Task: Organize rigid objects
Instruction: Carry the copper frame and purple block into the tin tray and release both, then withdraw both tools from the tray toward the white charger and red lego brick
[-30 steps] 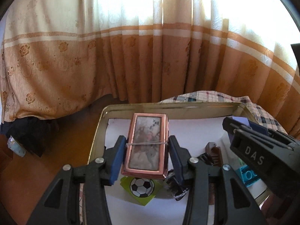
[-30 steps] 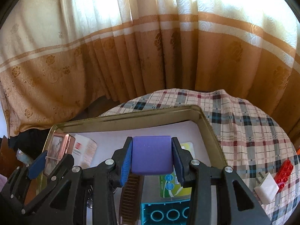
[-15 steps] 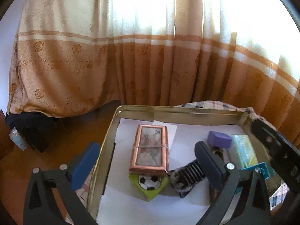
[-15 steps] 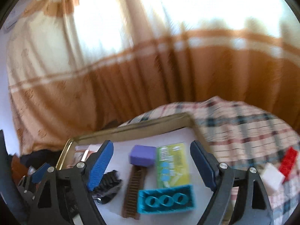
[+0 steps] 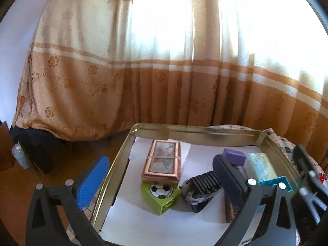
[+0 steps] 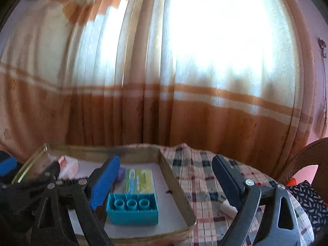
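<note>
The left gripper [image 5: 162, 181] and the right gripper [image 6: 166, 181] both hang with fingers spread wide, gripping nothing. In the metal tray [image 5: 121, 157] lie seven things: one copper-framed box [image 5: 163, 164] resting on one green football block [image 5: 161, 196], one black comb [image 5: 203, 183], one purple block [image 5: 234, 156], one green packet [image 6: 138, 179], one teal brick [image 6: 132, 209] (three studs), one brown comb [image 5: 228, 209].

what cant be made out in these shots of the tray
- Brown comb: left wrist view, mostly behind the left tongs' finger.
- Purple block: right wrist view, mostly behind the right tongs' blue pad.
- Green card: print blurred by motion.
- White piece on the tablecloth: partly hidden, unidentifiable.
</note>
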{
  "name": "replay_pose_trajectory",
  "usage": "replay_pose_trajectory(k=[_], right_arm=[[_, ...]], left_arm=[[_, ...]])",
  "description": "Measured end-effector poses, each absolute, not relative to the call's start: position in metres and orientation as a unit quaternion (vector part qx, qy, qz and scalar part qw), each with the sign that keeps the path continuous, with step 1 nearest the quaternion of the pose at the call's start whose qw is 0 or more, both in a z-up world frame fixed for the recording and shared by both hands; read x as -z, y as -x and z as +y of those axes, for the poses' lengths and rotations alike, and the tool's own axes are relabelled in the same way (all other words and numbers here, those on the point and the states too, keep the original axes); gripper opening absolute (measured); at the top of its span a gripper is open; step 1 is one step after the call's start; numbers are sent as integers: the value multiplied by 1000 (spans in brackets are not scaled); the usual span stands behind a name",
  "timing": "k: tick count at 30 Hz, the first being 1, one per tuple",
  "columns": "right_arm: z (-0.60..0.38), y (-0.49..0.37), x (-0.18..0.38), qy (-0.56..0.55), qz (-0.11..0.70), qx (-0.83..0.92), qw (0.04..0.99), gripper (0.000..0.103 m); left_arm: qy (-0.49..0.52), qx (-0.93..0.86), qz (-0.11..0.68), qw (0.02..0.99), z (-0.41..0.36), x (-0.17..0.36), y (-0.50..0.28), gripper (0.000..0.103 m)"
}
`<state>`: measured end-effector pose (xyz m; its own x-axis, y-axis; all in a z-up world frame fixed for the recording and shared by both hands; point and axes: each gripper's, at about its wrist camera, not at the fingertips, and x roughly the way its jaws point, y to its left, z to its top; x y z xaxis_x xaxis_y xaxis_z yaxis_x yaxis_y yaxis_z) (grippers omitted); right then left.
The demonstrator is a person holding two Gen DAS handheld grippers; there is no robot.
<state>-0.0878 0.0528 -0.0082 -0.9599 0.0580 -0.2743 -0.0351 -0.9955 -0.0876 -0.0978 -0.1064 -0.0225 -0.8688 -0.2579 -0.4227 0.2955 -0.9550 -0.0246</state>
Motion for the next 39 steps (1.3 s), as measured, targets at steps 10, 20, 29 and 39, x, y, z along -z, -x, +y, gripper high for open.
replay_pose_trajectory(k=[10, 20, 29, 39], right_arm=[[77, 71, 7, 132, -11, -991, 36, 93], [83, 61, 6, 133, -15, -990, 33, 93], [93, 55, 9, 136, -12, -990, 42, 93], [100, 48, 9, 136, -13, -989, 48, 93]], left_arm=[[-151, 980, 22, 124, -94, 12, 68, 103], [-138, 983, 27, 115, -88, 11, 61, 103], [-141, 983, 28, 109, -84, 12, 60, 103], [-144, 985, 27, 95, -75, 13, 56, 103]])
